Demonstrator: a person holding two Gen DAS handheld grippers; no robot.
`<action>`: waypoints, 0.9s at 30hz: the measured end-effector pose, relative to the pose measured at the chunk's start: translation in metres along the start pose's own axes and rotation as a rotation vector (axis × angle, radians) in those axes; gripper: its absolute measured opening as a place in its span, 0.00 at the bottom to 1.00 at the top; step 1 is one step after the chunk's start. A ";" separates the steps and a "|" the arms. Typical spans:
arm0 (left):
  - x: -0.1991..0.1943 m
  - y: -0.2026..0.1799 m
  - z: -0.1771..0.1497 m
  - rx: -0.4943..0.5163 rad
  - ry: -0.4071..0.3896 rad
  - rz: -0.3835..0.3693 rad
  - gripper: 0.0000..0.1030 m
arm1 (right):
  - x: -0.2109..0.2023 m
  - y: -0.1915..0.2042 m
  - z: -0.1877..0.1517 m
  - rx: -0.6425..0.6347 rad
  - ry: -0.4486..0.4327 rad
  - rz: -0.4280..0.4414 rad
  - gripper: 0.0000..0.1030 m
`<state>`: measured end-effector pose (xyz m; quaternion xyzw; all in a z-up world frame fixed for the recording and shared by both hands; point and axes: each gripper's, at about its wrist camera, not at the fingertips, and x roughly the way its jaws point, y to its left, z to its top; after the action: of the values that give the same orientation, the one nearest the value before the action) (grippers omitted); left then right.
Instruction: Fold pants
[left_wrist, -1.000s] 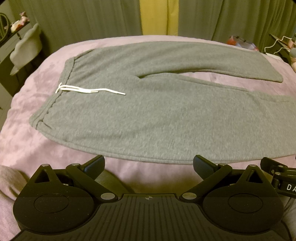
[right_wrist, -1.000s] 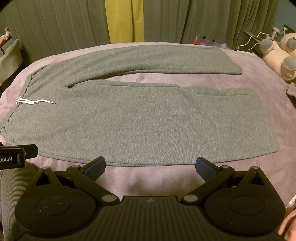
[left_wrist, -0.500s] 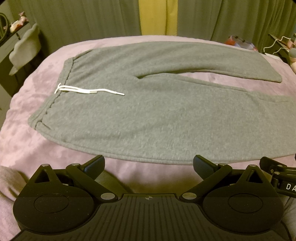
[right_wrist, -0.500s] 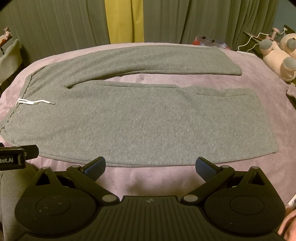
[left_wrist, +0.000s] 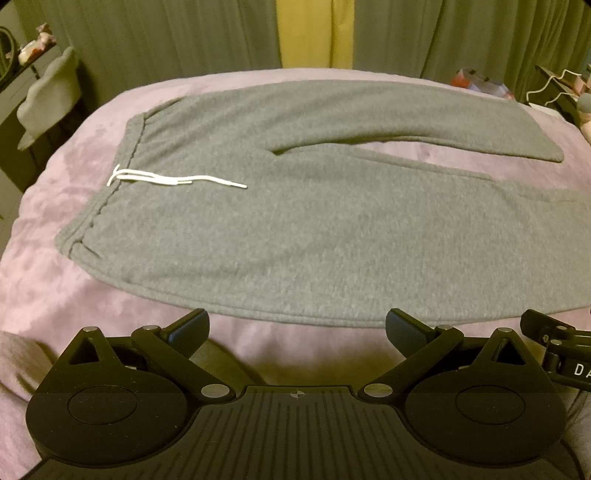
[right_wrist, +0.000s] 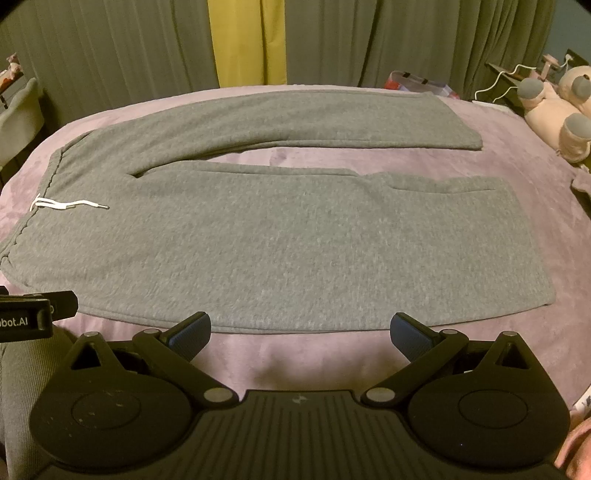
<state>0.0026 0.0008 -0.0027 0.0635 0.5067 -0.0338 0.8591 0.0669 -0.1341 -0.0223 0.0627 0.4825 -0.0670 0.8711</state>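
Pants (right_wrist: 280, 240) lie flat just beyond both spread tongs (left_wrist: 297, 325) (right_wrist: 301, 328).

Left hand-held gripper (left_wrist: 297, 325), jaws spread wide, nothing between them; bare strip of bed (left_wrist: 55, 295) just ahead, then the near edge of the pants (left_wrist: 314, 240). Right hand-held gripper (right_wrist: 300, 328) likewise agape over bare bed (right_wrist: 295, 350). The two tools sit close side by side, each at the other's flank. Open cover between the trouser legs. Far right: plush toys (right_wrist: 554, 110) and clutter. Far left: chair (left_wrist: 48, 99). Curtains (right_wrist: 110, 55) close off the far side.
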 end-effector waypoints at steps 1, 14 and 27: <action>0.000 0.000 0.000 0.000 0.001 0.000 1.00 | 0.000 0.000 0.000 0.000 0.001 -0.001 1.00; 0.004 -0.002 0.002 -0.005 0.017 0.005 1.00 | 0.001 -0.002 0.001 0.006 0.006 -0.002 1.00; 0.009 0.004 0.004 -0.024 0.033 0.013 1.00 | 0.006 -0.003 0.005 0.001 0.016 0.004 1.00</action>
<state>0.0109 0.0040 -0.0080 0.0571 0.5208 -0.0214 0.8515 0.0736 -0.1384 -0.0245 0.0646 0.4891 -0.0649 0.8674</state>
